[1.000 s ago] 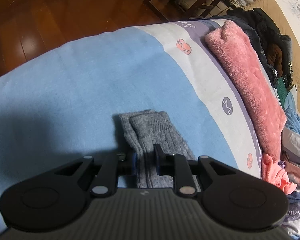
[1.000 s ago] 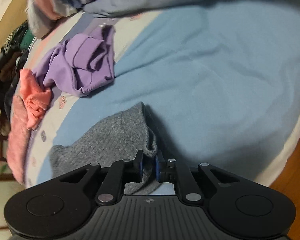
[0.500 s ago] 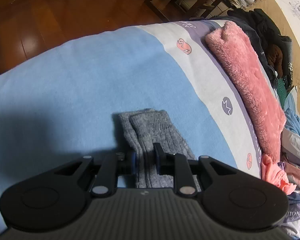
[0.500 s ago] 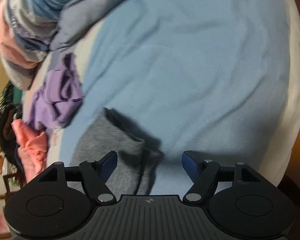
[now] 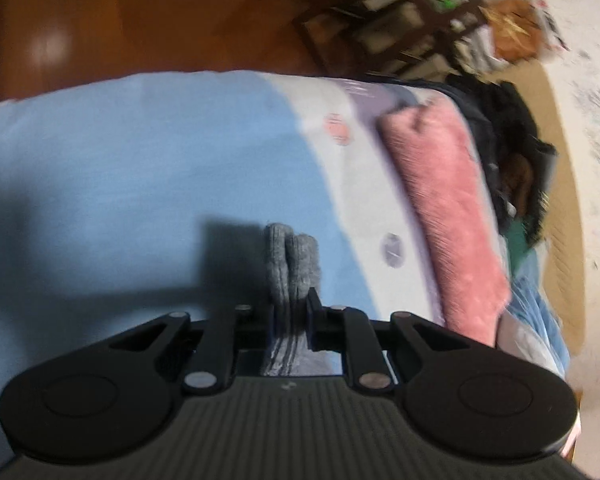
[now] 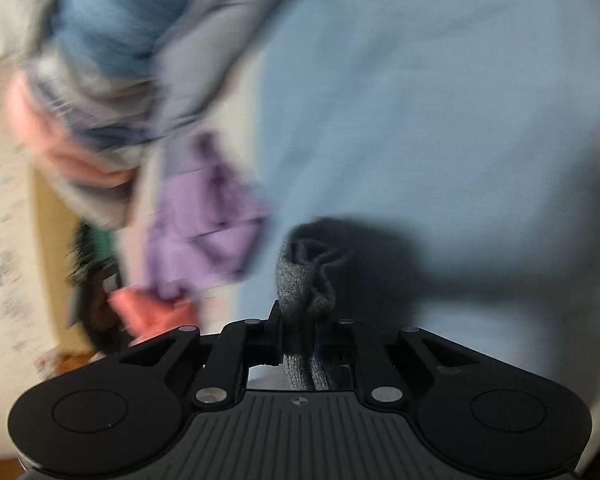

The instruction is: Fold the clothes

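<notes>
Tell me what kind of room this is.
Most likely a bedroom: a bed under a blue sheet, loose clothes heaped on it, a wooden floor and dark wooden shelves beyond. Both grippers clamp grey socks.

Grey knit socks (image 5: 290,268), ribbed, a pair bunched side by side. One end pinched in the left hand-held gripper (image 5: 290,312), two rounded ends poking forward above the blue bed cover (image 5: 140,168). Other end, open cuff gaping (image 6: 308,276), clamped in the right hand-held gripper (image 6: 300,320). Fabric raised off the cover, casting a dark shadow on it.
</notes>
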Available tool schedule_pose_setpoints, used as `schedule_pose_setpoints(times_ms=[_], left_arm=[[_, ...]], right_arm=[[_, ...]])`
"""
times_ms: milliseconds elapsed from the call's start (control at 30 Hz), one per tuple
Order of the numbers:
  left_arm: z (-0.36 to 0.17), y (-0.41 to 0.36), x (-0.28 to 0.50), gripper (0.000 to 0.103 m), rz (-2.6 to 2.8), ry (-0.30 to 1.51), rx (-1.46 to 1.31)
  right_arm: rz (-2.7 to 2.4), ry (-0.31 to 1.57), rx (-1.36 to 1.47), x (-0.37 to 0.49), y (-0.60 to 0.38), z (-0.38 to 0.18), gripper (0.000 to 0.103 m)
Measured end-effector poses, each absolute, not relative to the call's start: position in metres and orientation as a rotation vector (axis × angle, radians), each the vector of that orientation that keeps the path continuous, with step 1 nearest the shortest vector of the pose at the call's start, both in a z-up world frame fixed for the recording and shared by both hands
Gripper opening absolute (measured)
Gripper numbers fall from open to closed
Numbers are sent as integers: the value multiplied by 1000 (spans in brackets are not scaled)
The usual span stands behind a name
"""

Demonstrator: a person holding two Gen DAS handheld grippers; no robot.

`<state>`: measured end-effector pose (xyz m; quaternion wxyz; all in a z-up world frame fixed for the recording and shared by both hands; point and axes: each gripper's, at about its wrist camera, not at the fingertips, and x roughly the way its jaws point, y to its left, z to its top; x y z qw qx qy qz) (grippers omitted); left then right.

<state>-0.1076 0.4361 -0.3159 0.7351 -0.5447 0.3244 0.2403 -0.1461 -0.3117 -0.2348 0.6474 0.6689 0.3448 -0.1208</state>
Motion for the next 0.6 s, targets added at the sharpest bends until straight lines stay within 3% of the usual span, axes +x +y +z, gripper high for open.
schedule_pose_setpoints(times_ms=[333, 467, 600], left_arm=[[-252, 404, -108, 13, 354, 548, -1149], [-267, 392, -111, 13, 370, 597, -1108], [-323, 384, -100, 13, 434, 754, -1121]], right_arm=[[154, 606, 1269, -48, -302, -101, 13], [0, 651, 1227, -51, -329, -124, 13], [-221, 800, 1204, -52, -351, -199, 13]])
